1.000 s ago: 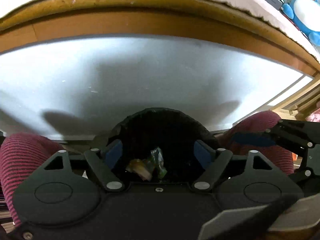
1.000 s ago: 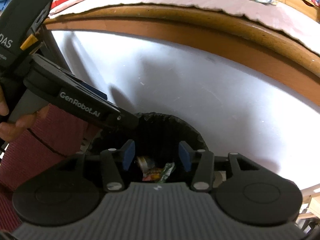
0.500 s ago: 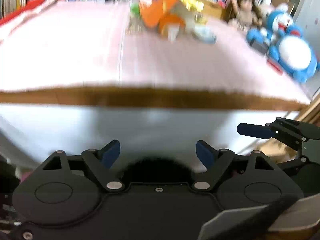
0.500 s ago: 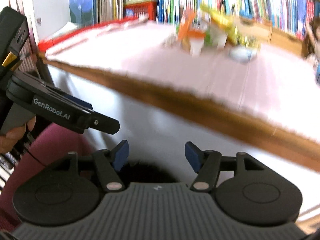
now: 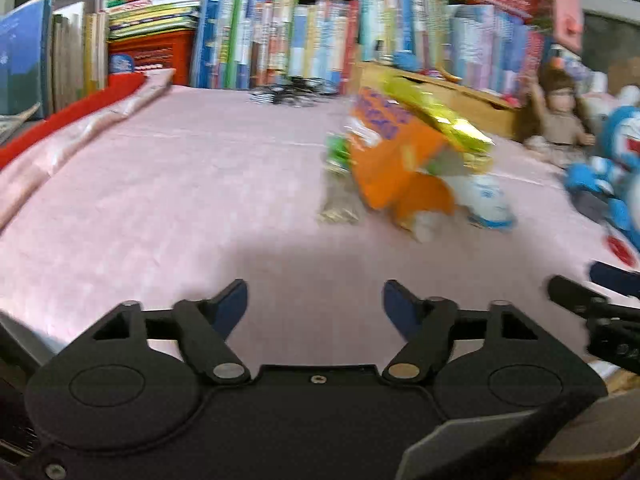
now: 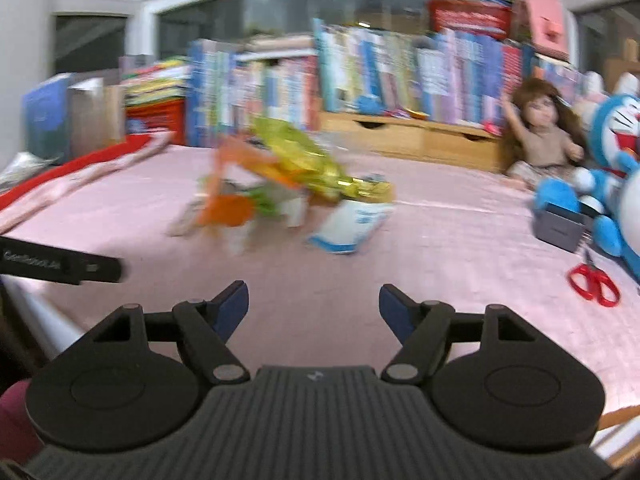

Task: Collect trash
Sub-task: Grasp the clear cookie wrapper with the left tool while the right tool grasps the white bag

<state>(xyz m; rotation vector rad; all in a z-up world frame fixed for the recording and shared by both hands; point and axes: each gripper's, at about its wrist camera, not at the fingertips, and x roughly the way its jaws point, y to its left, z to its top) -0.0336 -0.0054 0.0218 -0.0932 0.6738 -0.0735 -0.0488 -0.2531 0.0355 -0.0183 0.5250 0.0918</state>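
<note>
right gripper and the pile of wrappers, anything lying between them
Nothing: in the right wrist view only bare pink tablecloth stretches from the open right gripper to the wrapper pile. The red scissors lie off to the right.

Heap of wrappers point(image 6: 280, 184) on the middle of the worktop point(image 6: 440, 248), flat packet point(image 6: 352, 224) touching its right side, books point(image 6: 400, 68) along the back edge, doll point(image 6: 544, 136) and plush toy point(image 6: 616, 168) far right, scissors point(image 6: 594, 280) before the toy.
</note>
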